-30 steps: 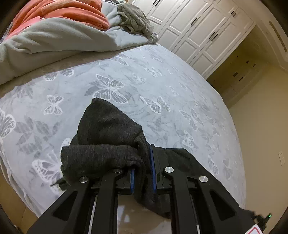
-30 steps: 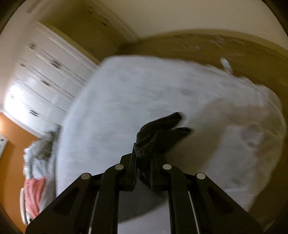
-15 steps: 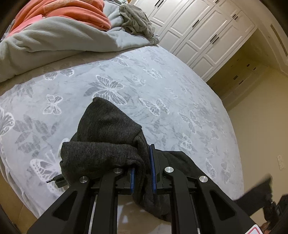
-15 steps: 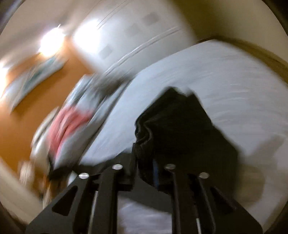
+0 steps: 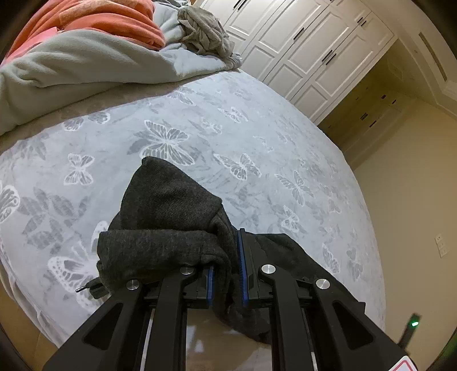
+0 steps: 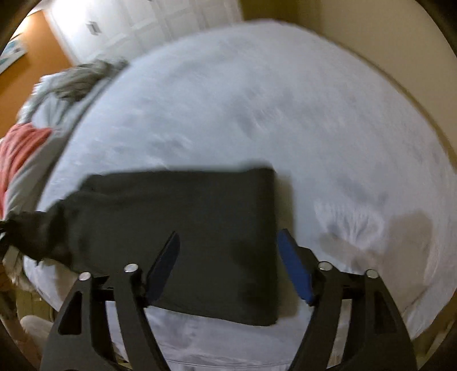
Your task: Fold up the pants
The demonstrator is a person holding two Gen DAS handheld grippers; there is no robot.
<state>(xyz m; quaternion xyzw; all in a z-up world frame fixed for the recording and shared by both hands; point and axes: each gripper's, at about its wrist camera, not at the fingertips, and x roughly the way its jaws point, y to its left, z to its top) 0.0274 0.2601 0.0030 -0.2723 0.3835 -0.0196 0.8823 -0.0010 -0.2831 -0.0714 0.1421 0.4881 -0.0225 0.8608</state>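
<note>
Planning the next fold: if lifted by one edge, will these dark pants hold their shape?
Probably not. The pants bunch and droop around the left gripper, so they are floppy. The knit looks grippy, unlikely to slip.

The bed (image 5: pixel 200 137) carries a pale grey cover printed with white and grey butterflies. A grey duvet (image 5: pixel 85 62) lies bunched along its far edge, with an orange blanket (image 5: pixel 108 17) on top and a crumpled grey garment (image 5: pixel 205 34) beside it. White panelled wardrobe doors (image 5: pixel 314 51) with dark handles stand behind the bed. A cream wall (image 5: pixel 422 199) carries a switch plate (image 5: pixel 441 245).
</note>
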